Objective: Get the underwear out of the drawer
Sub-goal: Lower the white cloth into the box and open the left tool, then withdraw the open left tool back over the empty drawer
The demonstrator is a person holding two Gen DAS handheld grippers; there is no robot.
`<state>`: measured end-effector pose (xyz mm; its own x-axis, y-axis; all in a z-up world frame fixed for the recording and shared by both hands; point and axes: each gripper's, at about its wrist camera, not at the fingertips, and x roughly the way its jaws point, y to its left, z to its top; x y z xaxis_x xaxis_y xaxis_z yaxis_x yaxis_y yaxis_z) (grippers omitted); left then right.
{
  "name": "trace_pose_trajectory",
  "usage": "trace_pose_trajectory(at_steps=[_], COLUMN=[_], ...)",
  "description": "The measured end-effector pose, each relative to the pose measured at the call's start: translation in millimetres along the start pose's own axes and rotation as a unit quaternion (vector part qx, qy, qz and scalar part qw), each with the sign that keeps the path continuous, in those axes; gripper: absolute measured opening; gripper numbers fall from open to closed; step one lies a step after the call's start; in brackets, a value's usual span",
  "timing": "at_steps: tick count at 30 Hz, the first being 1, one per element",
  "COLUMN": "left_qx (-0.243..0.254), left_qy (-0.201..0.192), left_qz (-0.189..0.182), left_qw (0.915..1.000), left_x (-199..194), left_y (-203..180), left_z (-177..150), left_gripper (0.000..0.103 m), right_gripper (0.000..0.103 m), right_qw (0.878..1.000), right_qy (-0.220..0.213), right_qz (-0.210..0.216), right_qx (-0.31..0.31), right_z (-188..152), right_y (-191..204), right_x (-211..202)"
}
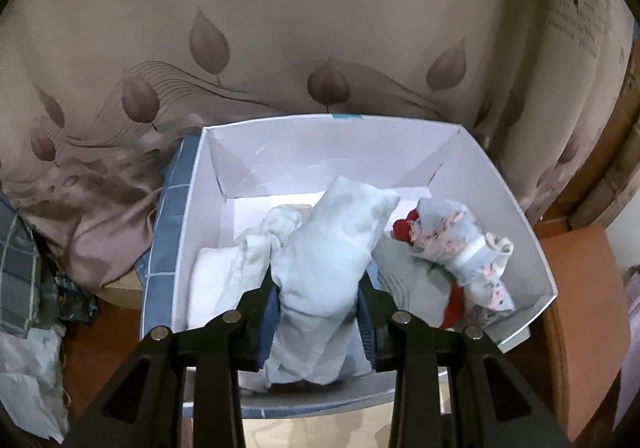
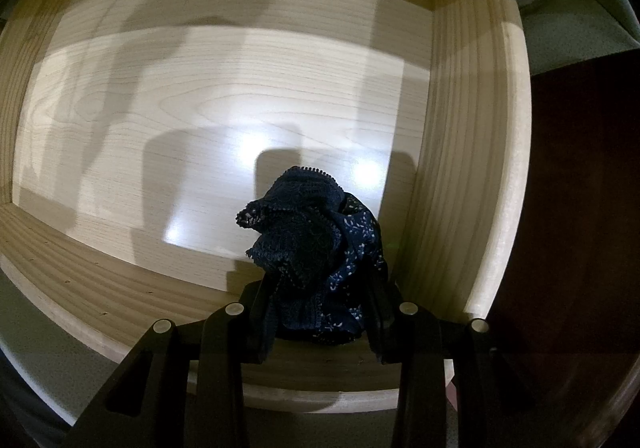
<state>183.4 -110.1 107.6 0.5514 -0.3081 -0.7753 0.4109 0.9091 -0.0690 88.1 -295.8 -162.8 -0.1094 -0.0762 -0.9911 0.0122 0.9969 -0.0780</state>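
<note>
In the left wrist view my left gripper [image 1: 318,312] is shut on a pale white underwear bundle [image 1: 332,256], held over a white box [image 1: 504,204]. The box holds more white garments [image 1: 248,260] and a floral roll with red trim [image 1: 464,248]. In the right wrist view my right gripper [image 2: 320,312] is shut on dark navy lace underwear [image 2: 312,240], just above the front right corner of a light wooden drawer [image 2: 224,96]. The rest of the drawer floor is bare.
A beige leaf-print curtain [image 1: 280,48] hangs behind the box. Crumpled clothes [image 1: 24,288] lie at the left on a reddish wood surface [image 1: 576,288]. The drawer's right wall [image 2: 472,168] stands close to the right gripper; dark wood [image 2: 580,208] lies beyond.
</note>
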Motion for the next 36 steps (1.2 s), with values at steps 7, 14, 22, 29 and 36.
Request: trace_pose_trajectory(at_steps=[7,14,22,29,36], left_qx=[0.012,0.01,-0.001,-0.003,0.033], left_qy=[0.011,0.014,-0.013,-0.033,-0.028], left_qz=[0.017,0.027,0.023,0.024,0.039], left_qw=[0.9997,0.9995,0.9997,0.9991,0.9983], left_x=[16,11,-26,-69,-113], left_y=[-6,-11,-10,-6,1], left_z=[2,7,19,29,16], left_gripper=[0.037,0.043,0.061,0.062,0.062], right_gripper=[0.035,0.035,0.035,0.035,0.035], right_qw=[1.0,1.0,1.0,1.0,1.0], right_qy=[0.0,0.0,0.002,0.004,0.007], right_qz=[0.0,-0.001,-0.002,-0.004,-0.006], right_qx=[0.0,0.0,0.001,0.003,0.007], right_z=[0,0,2,4,1], right_y=[0,0,0,-2,4], right_x=[0,-1,0,-5,-7])
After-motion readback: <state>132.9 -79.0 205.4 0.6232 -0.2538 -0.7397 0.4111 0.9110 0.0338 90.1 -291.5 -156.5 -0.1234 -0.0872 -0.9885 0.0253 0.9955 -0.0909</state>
